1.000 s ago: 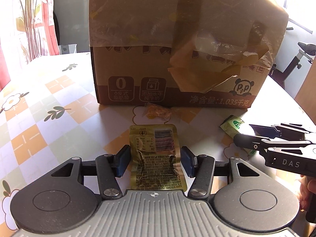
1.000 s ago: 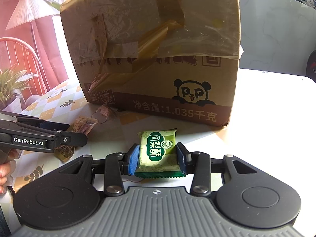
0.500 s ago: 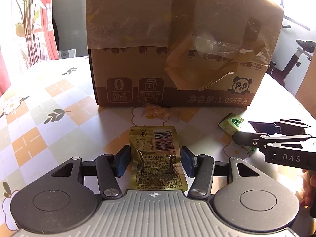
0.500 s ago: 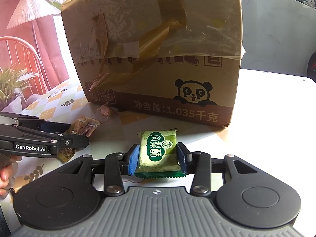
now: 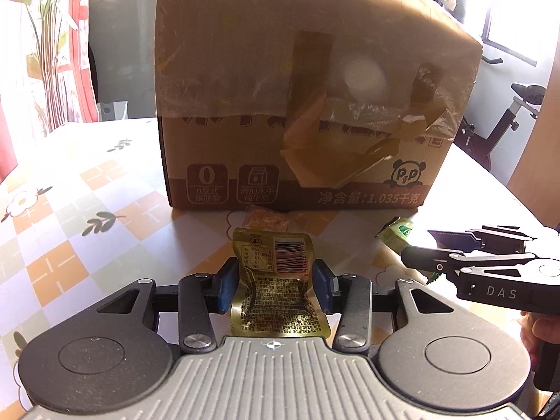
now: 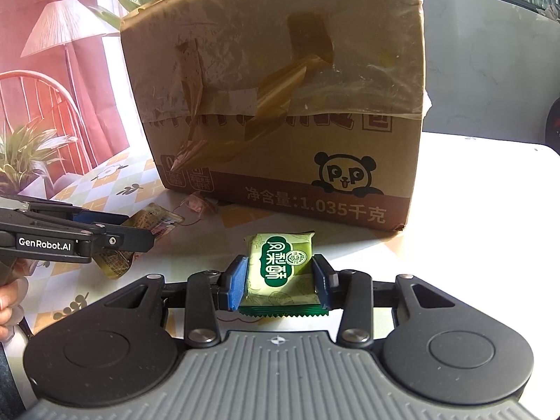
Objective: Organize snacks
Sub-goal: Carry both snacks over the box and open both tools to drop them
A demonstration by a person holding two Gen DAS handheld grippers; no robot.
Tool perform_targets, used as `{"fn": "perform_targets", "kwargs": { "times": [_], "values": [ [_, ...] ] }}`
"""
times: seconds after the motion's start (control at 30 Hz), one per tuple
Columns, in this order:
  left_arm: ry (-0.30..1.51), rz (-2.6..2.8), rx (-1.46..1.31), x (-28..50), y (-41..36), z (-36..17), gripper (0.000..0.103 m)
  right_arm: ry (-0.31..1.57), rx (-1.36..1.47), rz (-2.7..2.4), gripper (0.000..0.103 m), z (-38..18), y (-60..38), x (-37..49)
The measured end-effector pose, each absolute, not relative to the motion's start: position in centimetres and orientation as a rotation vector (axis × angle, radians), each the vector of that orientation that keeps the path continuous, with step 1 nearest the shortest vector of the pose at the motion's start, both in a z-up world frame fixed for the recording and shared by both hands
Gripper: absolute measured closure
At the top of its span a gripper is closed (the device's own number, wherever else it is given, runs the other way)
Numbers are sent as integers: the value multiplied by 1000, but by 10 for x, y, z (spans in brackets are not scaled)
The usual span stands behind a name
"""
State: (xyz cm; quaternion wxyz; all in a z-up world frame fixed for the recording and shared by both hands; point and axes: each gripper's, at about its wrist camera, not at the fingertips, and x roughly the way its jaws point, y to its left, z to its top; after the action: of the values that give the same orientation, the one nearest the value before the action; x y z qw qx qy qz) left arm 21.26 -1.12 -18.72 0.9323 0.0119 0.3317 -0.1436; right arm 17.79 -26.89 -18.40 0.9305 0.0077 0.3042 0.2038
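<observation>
1. While its jaws are closing, the left gripper (image 5: 274, 287) has the gold snack packet (image 5: 276, 287) between its blue pads, which press on the packet's creased sides, so the packet is grasped.
2. That packet shows a barcode and small print on its upper face, and its far end points toward the cardboard box (image 5: 308, 105).
3. Over on the other side, the right gripper (image 6: 280, 281) is clamped on the green snack packet (image 6: 280, 269), and its jaws are closing a little too; both blue pads touch the packet's edges.
4. Each packet sits low over the checked surface (image 5: 70, 217), in front of the box; whether they rest on it cannot be told.
5. Against the foot of the box lies a small orange wrapped sweet (image 5: 266, 217), apart from both grippers.
6. Loose brown tape (image 6: 280, 80) hangs from the front of the box, which bears a panda mark.
7. At the right edge of the left wrist view, part of a hand (image 5: 540, 329) holds the right gripper's handle.
</observation>
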Motion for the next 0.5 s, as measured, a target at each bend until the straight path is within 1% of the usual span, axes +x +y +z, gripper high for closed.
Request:
{"fn": "perform_targets", "kwargs": {
  "times": [0.23, 0.5],
  "values": [
    [543, -322, 14, 203, -2, -141, 56, 543, 46, 429, 61, -152, -278, 162],
    [340, -399, 34, 197, -8, -71, 55, 332, 64, 476, 61, -83, -283, 151]
  ]
}}
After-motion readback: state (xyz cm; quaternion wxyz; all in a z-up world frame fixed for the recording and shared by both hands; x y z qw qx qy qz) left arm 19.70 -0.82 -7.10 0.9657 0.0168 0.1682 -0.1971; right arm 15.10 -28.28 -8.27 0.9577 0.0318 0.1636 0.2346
